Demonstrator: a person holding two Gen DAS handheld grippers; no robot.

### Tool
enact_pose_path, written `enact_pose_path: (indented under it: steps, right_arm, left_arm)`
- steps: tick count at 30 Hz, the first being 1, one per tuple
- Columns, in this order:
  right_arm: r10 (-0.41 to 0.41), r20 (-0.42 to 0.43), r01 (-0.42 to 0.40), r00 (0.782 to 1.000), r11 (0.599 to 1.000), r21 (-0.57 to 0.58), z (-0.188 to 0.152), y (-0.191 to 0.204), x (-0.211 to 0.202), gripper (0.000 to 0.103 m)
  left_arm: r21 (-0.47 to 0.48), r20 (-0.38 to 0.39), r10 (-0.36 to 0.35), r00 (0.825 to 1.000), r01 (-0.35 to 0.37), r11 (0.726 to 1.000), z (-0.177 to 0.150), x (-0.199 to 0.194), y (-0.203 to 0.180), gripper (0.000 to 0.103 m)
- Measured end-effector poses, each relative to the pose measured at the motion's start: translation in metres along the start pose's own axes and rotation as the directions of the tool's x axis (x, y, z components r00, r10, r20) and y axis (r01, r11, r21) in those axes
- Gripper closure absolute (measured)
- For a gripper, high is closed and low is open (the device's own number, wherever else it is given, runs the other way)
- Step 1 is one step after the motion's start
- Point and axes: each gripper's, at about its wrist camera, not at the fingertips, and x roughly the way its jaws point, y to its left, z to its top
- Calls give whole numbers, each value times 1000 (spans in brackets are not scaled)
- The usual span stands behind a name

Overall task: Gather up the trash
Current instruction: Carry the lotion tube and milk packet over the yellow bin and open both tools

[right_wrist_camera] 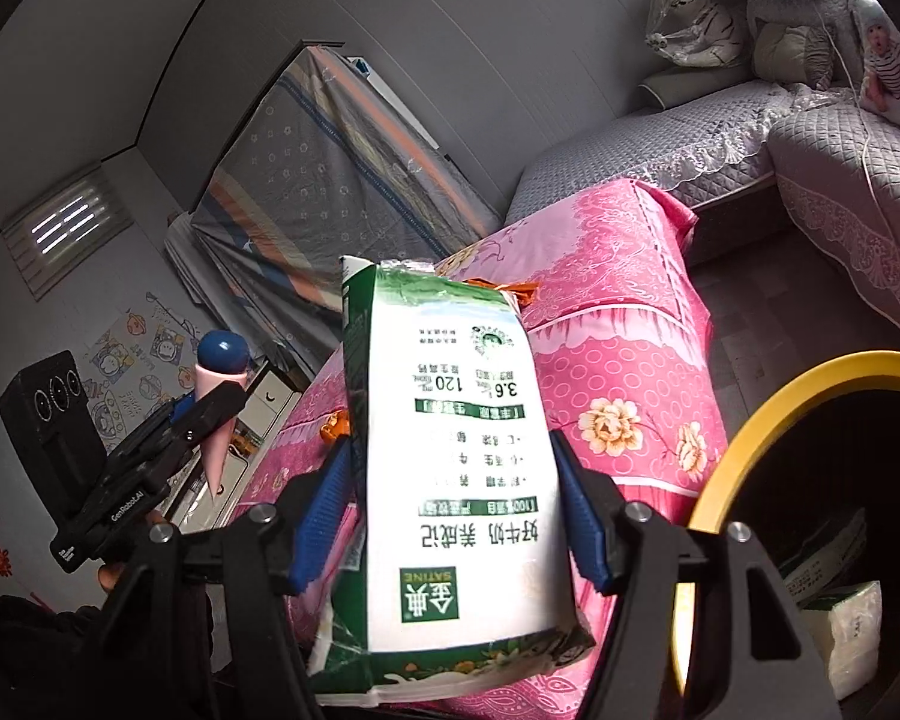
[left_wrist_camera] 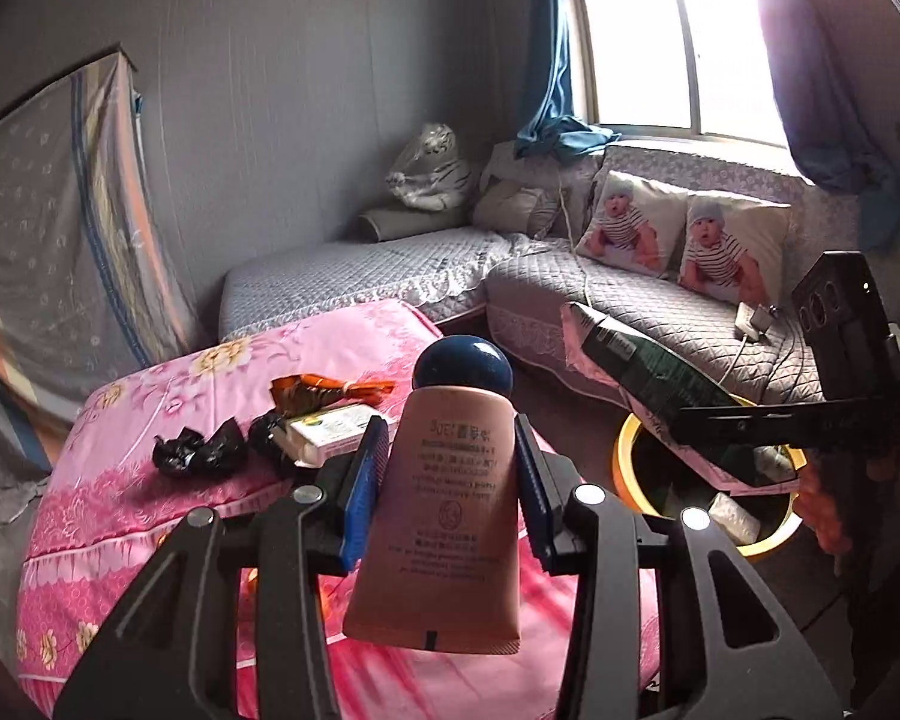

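Daylight floods through window, upper right, blown out with purple flare. Rest of room dim. Fisheye bends edges; corners vignetted black. Slight motion blur.

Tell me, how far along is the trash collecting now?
Partly done: the yellow-rimmed bin already holds some packaging. In hand: the left gripper grips a pink tube, and the right gripper holds a milk carton beside the bin. Left on the pink cloth: black wrappers, an orange wrapper, a small box.
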Motion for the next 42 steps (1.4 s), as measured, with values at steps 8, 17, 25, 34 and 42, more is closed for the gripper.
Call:
enact_pose_path:
  steps: [8,17,25,34,42]
  right_arm:
    - [-121,83,114,989,989,89,-12,-47,-43,43]
    - [-287,161,251,944,945,211,-28,-100,-83,43]
    - [-435,161,375,886,875,305,-43,-132,-96,43]
    - [-512,110,441,852,814,379,-52,-161,-94,42]
    - [-587,128,477,799,749,460,-56,-174,-113,27]
  left_arm:
    - [76,17,-113,994,111,991,24,19,-60,64]
    - [139,9,-196,980,193,971,33,40,-109,64]
    - [139,-17,-248,969,248,959,37,68,-136,64]
    - [84,-109,-314,943,323,943,32,122,-159,64]
    - [36,-213,-332,919,347,937,20,169,-172,64]
